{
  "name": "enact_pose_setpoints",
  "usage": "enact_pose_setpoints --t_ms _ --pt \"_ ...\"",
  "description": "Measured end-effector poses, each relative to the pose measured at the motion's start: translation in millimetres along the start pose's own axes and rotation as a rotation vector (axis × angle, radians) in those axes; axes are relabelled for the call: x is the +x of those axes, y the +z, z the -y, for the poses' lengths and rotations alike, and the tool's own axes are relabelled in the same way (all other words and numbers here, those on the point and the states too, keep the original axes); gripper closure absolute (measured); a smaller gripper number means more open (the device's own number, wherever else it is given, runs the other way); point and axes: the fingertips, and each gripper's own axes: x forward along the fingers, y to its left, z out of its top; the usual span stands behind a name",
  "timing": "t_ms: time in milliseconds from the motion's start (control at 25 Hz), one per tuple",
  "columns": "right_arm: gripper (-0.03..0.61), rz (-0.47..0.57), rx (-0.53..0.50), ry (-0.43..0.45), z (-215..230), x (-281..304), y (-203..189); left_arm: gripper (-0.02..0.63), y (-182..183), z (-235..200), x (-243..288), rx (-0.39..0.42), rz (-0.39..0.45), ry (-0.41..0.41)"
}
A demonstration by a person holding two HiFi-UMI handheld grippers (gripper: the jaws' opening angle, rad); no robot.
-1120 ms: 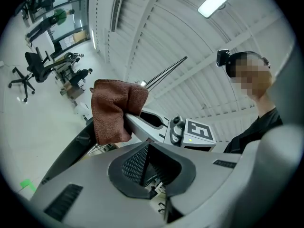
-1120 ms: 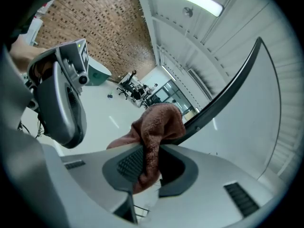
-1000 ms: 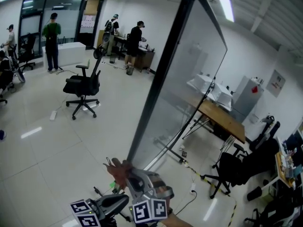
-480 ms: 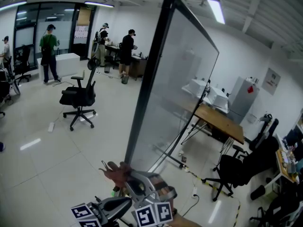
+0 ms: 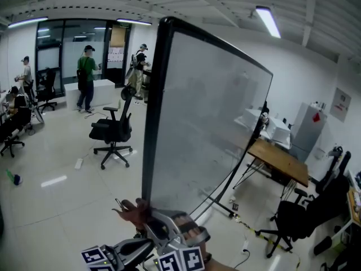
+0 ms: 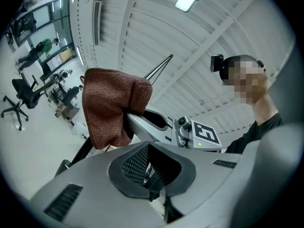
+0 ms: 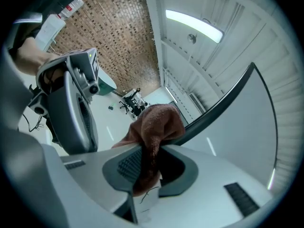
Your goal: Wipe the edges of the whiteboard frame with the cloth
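**Head view.**
- Whiteboard frame [image 5: 153,112]: black left edge, running up and away from you.
- Cloth [image 5: 131,210]: brown and bunched, near you at the foot of that edge. You cannot tell whether it touches the frame.
- Right tongs [image 5: 146,222]: carrying the cloth.
- Left tongs [image 5: 141,243]: just beside the right tongs, on their left.

**Left gripper view.**
- Your left tongs are closed with nothing between the jaws.
- The cloth hangs ahead of them, off the tip of the right tongs.

**Right gripper view.**
- The jaws are closed on a fold of the cloth. Most of it is bunched beyond the tips, against the line of the dark frame.

**Hazards, as a judgement.**
- The pinch looks narrow, so dragging the cloth hard along the edge could pull it free.
- Only the bunched top meets the frame, so the wipe may skip or miss one face of the edge.
- Pressing sideways could make the free-standing board swing or shift.
- Your left tongs sit close enough to knock the right tongs or snag the cloth.

**Containers.**
- None among the task's things.
- The pale boxes on the far tabletop [image 5: 282,157] at right are too small to tell their contents.
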Motion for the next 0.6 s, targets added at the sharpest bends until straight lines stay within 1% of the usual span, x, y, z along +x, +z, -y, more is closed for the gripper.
enact_pose_setpoints --t_ms 320,600 --pt "0.502 0.123 -0.044 0.038 22.4 -12.4 9.0 0.626 17.3 17.5 34.1 0.107 0.062 0.121" --pt "0.500 0.230 -0.081 0.071 42.2 -23.0 16.9 0.626 15.4 34.3 47.9 0.184 0.108 0.233"
